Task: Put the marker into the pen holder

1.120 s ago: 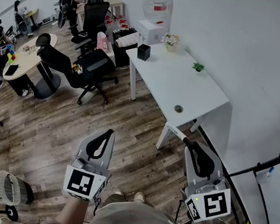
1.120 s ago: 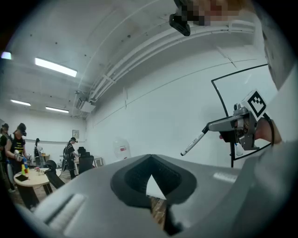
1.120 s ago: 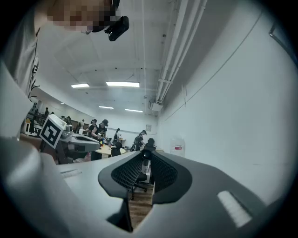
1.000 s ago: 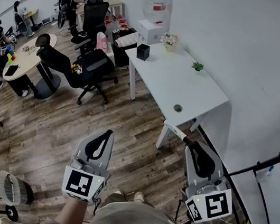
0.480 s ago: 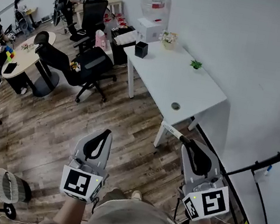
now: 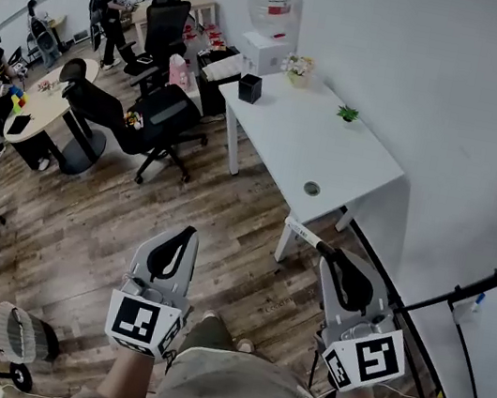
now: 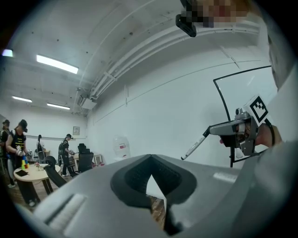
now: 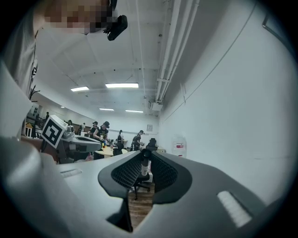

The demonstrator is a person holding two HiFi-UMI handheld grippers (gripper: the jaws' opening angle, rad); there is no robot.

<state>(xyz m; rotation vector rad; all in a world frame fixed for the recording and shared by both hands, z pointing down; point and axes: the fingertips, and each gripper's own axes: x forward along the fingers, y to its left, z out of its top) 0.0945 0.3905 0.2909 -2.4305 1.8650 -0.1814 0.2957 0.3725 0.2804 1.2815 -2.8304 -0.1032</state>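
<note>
Your right tool [image 6: 333,258] is clenched on the marker [image 6: 309,235], gripping it by its dark end, so most of the white barrel sticks out ahead of the jaws toward the near corner of the white counter [image 6: 358,170]. Your left tool [image 6: 189,230] is closed with nothing in it, held beside the right one over the wooden floor. The likely pen holder [image 6: 250,88], a small black square container, sits at the far left corner of the counter, well apart from the marker. With so much barrel beyond the grip, the marker could pivot or slide in the pads if it clips the counter edge as you approach. It points roughly level now, so coming in without tipping it down would likely strike the holder's wall and push or topple the light box. A small potted plant [image 6: 347,115] and a flower pot [image 6: 300,69] stand along the far edge, near your path. The marker looks slim, smooth and rigid, white with a dark end.
</note>
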